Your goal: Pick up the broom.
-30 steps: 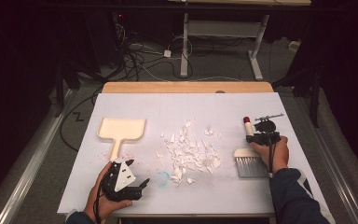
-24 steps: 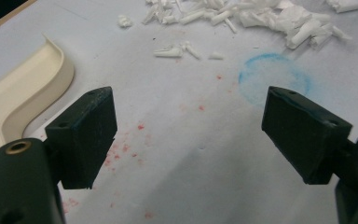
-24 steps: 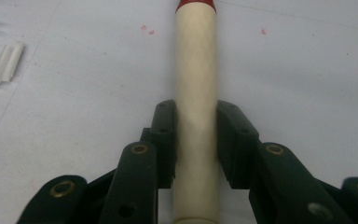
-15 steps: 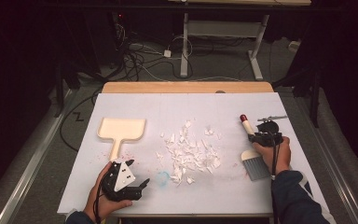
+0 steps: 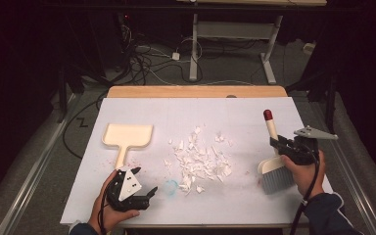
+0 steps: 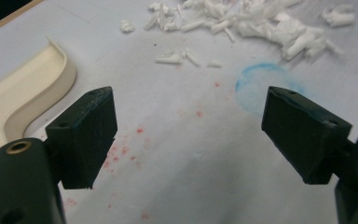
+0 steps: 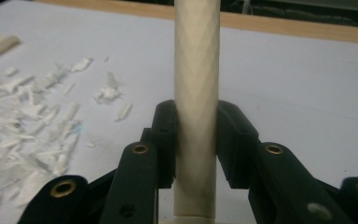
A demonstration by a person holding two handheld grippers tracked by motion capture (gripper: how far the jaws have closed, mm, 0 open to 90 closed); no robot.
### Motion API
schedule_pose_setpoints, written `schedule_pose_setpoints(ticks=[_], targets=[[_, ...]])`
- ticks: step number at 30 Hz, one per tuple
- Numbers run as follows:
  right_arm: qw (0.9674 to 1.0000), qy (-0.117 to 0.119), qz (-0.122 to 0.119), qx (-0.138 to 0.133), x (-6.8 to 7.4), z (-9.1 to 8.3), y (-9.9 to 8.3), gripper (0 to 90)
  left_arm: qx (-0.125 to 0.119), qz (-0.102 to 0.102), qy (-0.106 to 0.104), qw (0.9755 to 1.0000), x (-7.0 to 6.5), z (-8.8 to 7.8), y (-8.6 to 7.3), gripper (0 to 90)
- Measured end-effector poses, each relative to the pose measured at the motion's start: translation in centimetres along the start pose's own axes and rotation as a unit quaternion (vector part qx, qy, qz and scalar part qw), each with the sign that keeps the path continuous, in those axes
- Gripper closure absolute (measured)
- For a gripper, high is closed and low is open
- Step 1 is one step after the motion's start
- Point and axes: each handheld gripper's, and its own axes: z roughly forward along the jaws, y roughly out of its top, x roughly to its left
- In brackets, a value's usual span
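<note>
we see right gripper [image 5: 280, 143] pinching brush [image 5: 273, 166] handle, bristles near side, left gripper [image 5: 144, 192] spread, paper scraps [image 5: 198, 159] left of brush

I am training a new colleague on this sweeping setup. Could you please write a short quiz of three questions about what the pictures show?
1. True or false: the right gripper is shut on the brush handle.
2. Multiple choice: where does the dustpan lie, seen from the high view? A) left of the white scraps; B) right of them; C) on top of them.
3. Short answer: what is between the pads of the left gripper?

Key
1. True: both pads press on the cream handle, and the grey bristles hang near the hand.
2. A.
3. Nothing; the jaws stand wide apart over the white table cover, with its red specks and blue ring mark.
</note>
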Motion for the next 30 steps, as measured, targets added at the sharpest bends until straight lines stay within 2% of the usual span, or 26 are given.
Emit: schedule_pose_setpoints(ticks=[1, 3, 6, 7, 8, 9, 11, 13, 16, 17, 18, 22, 25, 27, 29, 30], targets=[[1.0, 0.004, -0.001, -0.005, 0.1, -0.5, 0.0, 71.4, 0.0, 0.0, 0.0, 1.0, 0.0, 0.0, 0.0, 17.5], [0.9997, 0.011, -0.003, -0.019, 0.5, -1.5, -0.1, 71.4, -0.015, -0.015, -0.013, 0.9997, -0.4, 0.0, 0.9, 17.9], [0.9991, 0.019, -0.007, -0.037, 1.0, -2.7, -0.1, 71.4, -0.02, -0.019, -0.024, 0.9993, -1.0, 0.1, 1.8, 18.0], [0.9989, 0.019, -0.008, -0.042, 1.2, -3.1, 0.0, 71.4, -0.032, -0.023, -0.046, 0.9982, -1.7, 0.3, 2.7, 18.2], [0.9985, 0.02, -0.011, -0.05, 1.5, -3.4, 0.1, 71.4, -0.034, -0.025, -0.056, 0.9976, -2.1, 0.4, 3.2, 18.3], [0.9985, 0.02, -0.011, -0.05, 1.5, -3.4, 0.1, 71.4, -0.034, -0.025, -0.056, 0.9976, -2.1, 0.4, 3.2, 18.5], [0.9974, 0.025, -0.016, -0.065, 2.3, -4.3, 0.4, 71.4, -0.047, -0.025, -0.085, 0.995, -3.5, 1.0, 5.0, 18.9], [0.9963, 0.029, -0.025, -0.078, 2.9, -4.8, 0.7, 71.4, -0.051, -0.021, -0.097, 0.9937, -4.7, 1.4, 6.5, 19.0], [0.9949, 0.031, -0.036, -0.089, 4.2, -5.2, 1.1, 71.4, -0.066, -0.023, -0.137, 0.9881, -6.4, 2.3, 8.8, 19.6], [0.9945, 0.032, -0.041, -0.091, 4.6, -5.2, 1.2, 71.4, -0.066, -0.023, -0.137, 0.9881, -6.4, 2.3, 8.8, 19.6], [0.9939, 0.03, -0.045, -0.096, 5.1, -5.3, 1.3, 71.4, -0.074, -0.025, -0.159, 0.9842, -7.5, 3.0, 10.5, 19.6], [0.991, 0.035, -0.059, -0.115, 7.1, -5.3, 1.7, 71.4, -0.088, -0.036, -0.199, 0.9754, -9.6, 4.9, 13.3, 20.5], [0.9887, 0.045, -0.075, -0.122, 8.6, -5.2, 1.9, 71.4, -0.095, -0.045, -0.215, 0.9709, -10.8, 6.4, 14.7, 22.5], [0.987, 0.046, -0.088, -0.126, 9.5, -5.2, 1.9, 71.3, -0.1, -0.055, -0.216, 0.9697, -11.3, 7.2, 15.2, 23.4], [0.986, 0.052, -0.089, -0.131, 10.3, -5.1, 1.9, 71.3, -0.105, -0.069, -0.231, 0.9648, -11.6, 7.8, 15.5, 28.8], [0.9852, 0.057, -0.094, -0.131, 10.6, -5.1, 1.9, 71.4, -0.114, -0.072, -0.232, 0.9632, -11.7, 7.9, 15.6, 29.2]])
